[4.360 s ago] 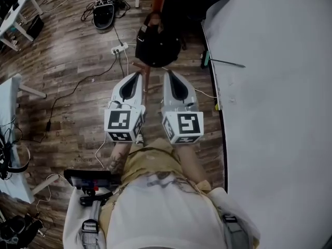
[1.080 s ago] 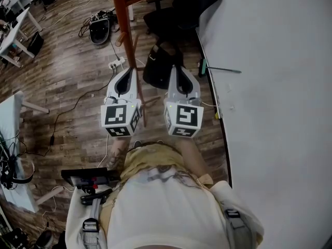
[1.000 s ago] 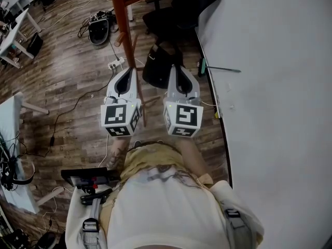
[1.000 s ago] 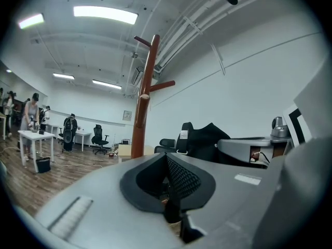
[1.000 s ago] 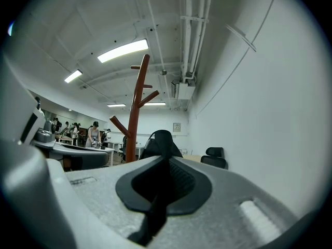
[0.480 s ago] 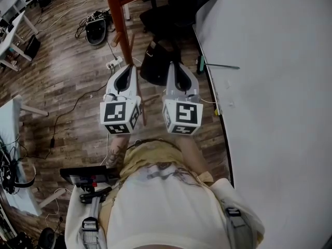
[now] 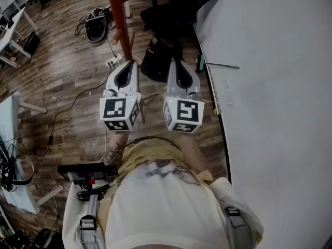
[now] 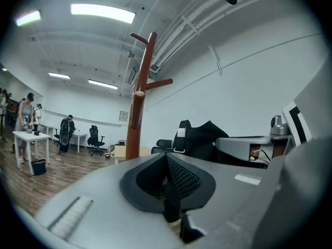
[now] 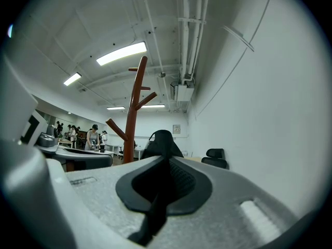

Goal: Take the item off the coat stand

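A red-brown wooden coat stand (image 7: 116, 9) rises ahead of me; its pole and pegs also show in the left gripper view (image 8: 141, 102) and the right gripper view (image 9: 134, 113). A black bag (image 7: 155, 61) hangs low beside the pole, straight past the gripper tips. It shows as the black bag (image 8: 205, 139) with a white tag, and small ahead as the black bag (image 9: 162, 143). My left gripper (image 7: 132, 63) (image 8: 167, 157) and right gripper (image 7: 174, 61) (image 9: 167, 160) are held side by side and level. Both are shut with nothing in them, just short of the bag.
A white wall (image 7: 270, 87) runs along the right. A black office chair (image 7: 179, 7) stands behind the bag. On the wooden floor lie a power strip with cables (image 7: 115, 61) and a black object (image 7: 96, 27). White desks (image 7: 13, 14) and people (image 8: 23, 118) are at the left.
Since the earliest frame the stand's pole has come into view and the grippers stand nearer the bag. Over the last second both grippers have kept still.
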A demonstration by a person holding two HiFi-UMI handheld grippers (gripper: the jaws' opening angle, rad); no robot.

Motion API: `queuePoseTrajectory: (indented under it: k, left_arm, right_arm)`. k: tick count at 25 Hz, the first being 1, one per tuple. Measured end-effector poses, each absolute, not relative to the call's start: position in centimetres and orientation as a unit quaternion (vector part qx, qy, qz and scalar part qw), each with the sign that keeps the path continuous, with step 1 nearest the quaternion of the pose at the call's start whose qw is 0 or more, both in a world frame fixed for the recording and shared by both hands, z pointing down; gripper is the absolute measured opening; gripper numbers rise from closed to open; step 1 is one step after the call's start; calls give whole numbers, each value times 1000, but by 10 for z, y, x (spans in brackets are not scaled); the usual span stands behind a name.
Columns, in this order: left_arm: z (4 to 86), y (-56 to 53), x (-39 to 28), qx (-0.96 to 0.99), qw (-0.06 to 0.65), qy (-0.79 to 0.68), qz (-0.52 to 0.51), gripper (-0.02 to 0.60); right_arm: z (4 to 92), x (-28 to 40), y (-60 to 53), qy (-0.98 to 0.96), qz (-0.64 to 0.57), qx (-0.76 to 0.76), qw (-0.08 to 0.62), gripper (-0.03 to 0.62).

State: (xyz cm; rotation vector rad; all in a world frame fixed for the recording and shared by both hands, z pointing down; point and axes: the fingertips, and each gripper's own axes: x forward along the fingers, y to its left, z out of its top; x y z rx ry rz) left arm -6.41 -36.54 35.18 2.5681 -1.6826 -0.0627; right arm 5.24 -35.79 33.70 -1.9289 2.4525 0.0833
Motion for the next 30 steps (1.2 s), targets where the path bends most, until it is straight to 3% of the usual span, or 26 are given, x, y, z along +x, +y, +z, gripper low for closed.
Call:
queuePoseTrajectory:
  k: [30]
  left_arm:
    - [354, -372, -69, 829, 38, -558, -18, 3]
  right_arm:
    - [339, 49, -366, 791, 27, -611, 11, 0]
